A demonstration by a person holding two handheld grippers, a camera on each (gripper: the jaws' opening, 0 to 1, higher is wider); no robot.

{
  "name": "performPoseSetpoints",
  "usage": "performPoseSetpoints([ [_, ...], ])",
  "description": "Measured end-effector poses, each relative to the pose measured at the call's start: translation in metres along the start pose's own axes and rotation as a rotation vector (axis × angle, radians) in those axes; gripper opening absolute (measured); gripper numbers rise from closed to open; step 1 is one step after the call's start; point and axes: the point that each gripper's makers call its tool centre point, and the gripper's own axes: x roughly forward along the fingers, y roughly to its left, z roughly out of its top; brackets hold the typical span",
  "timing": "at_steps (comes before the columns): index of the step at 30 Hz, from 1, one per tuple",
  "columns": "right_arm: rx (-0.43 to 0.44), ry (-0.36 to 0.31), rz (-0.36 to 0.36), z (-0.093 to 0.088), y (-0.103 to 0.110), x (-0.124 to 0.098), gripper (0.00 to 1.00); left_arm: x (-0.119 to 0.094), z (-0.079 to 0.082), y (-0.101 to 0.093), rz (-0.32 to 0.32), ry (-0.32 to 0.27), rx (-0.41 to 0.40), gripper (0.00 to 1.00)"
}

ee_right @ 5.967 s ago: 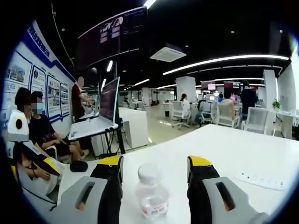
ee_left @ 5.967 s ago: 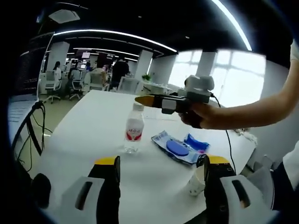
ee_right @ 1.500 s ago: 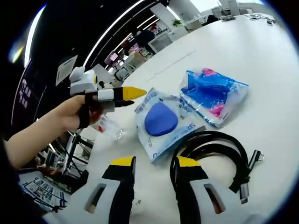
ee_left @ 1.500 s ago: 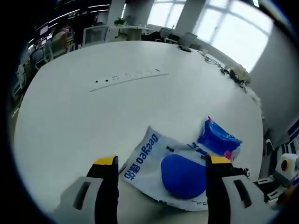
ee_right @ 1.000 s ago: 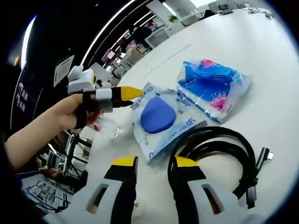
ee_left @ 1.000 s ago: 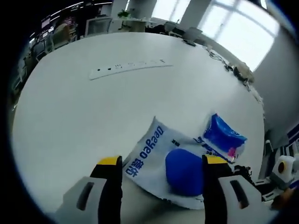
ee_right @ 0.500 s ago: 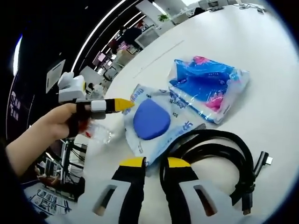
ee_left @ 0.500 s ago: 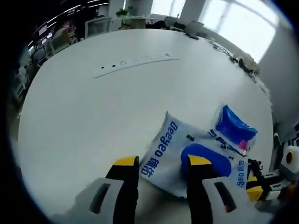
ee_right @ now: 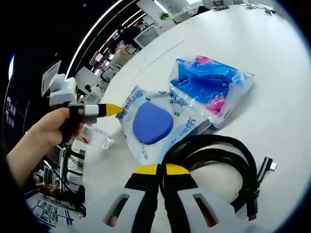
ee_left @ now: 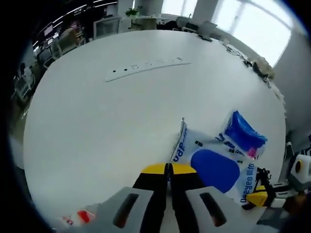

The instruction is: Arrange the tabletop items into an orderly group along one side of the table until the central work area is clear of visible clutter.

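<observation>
In the left gripper view, the left claw (ee_left: 169,168) had its jaws pressed together on the near edge of a white packet (ee_left: 214,162) with a blue oval on it, lifting that edge so it stood up off the white table (ee_left: 97,121). Just beyond the packet lay a blue pouch (ee_left: 243,133), touching or overlapping it. A long white power strip (ee_left: 148,68) lay well apart, farther across the table. A plastic bottle (ee_left: 77,217) with a red label showed at the lower left, near the claw. At the lower right the tip of the right claw (ee_left: 256,198) came into view by a black cable.

In the right gripper view, the right claw (ee_right: 161,169) was clamped with its jaws together on the near loop of a coiled black cable (ee_right: 218,170), which rested on the table (ee_right: 272,97) just beside the packet (ee_right: 153,121). The blue pouch (ee_right: 209,85), in clear wrapping with a pink patch, lay at the packet's far side, its edge over the packet. The left claw (ee_right: 112,109), held in a hand (ee_right: 48,127), gripped the packet's edge at the left. The bottle (ee_right: 95,137) lay beneath that hand; whether it was on its side was hard to judge. Office chairs and desks stood blurred in the background
</observation>
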Motion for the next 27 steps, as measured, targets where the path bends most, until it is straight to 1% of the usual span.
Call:
performPoseSetpoints([
  [2,0.019,-0.006,0.007,0.002,0.000,-0.003,0.00,-0.003,0.003,0.001,0.001,-0.017,0.004,0.00],
  [3,0.021,-0.008,0.009,0.003,-0.001,-0.004,0.00,-0.009,0.006,-0.004,-0.002,-0.032,0.009,0.00],
  [5,0.024,-0.013,0.011,0.004,-0.001,-0.006,0.00,-0.016,0.011,-0.007,-0.009,-0.053,0.011,0.00],
  [6,0.029,-0.016,0.014,0.005,-0.001,-0.007,0.00,-0.023,0.014,-0.008,-0.014,-0.074,0.001,0.00],
  [8,0.029,-0.020,0.017,0.006,-0.001,-0.009,0.00,-0.033,0.017,-0.011,-0.019,-0.097,-0.010,0.00],
  [9,0.028,-0.022,0.018,0.006,-0.002,-0.010,0.00,-0.042,0.015,-0.019,-0.024,-0.105,-0.014,0.00],
  [13,0.028,-0.017,0.019,0.004,-0.004,-0.014,0.00,-0.060,0.017,-0.030,-0.059,-0.156,-0.063,0.00],
  [16,0.030,-0.012,0.030,0.001,-0.005,-0.017,0.00,-0.075,0.021,-0.043,-0.085,-0.200,-0.072,0.00],
  [18,0.045,-0.009,0.041,-0.002,-0.007,-0.017,0.00,-0.084,0.025,-0.052,-0.098,-0.225,-0.063,0.00],
  [19,0.053,-0.010,0.041,-0.003,-0.009,-0.017,0.00,-0.090,0.025,-0.058,-0.100,-0.232,-0.054,0.00],
  [22,0.068,-0.013,0.047,-0.004,-0.008,-0.016,0.00,-0.096,0.029,-0.068,-0.123,-0.253,-0.065,0.00],
  [24,0.052,-0.006,0.049,-0.004,-0.007,-0.016,0.00,-0.101,0.028,-0.075,-0.137,-0.259,-0.079,0.00],
  [25,0.048,-0.005,0.050,-0.005,-0.007,-0.016,0.00,-0.110,0.024,-0.087,-0.140,-0.263,-0.081,0.00],
  [26,0.042,-0.003,0.056,-0.005,-0.006,-0.016,0.01,-0.111,0.024,-0.091,-0.142,-0.265,-0.079,0.00],
  [27,0.039,0.001,0.060,-0.006,-0.006,-0.015,0.02,-0.104,0.024,-0.087,-0.145,-0.266,-0.070,0.00],
])
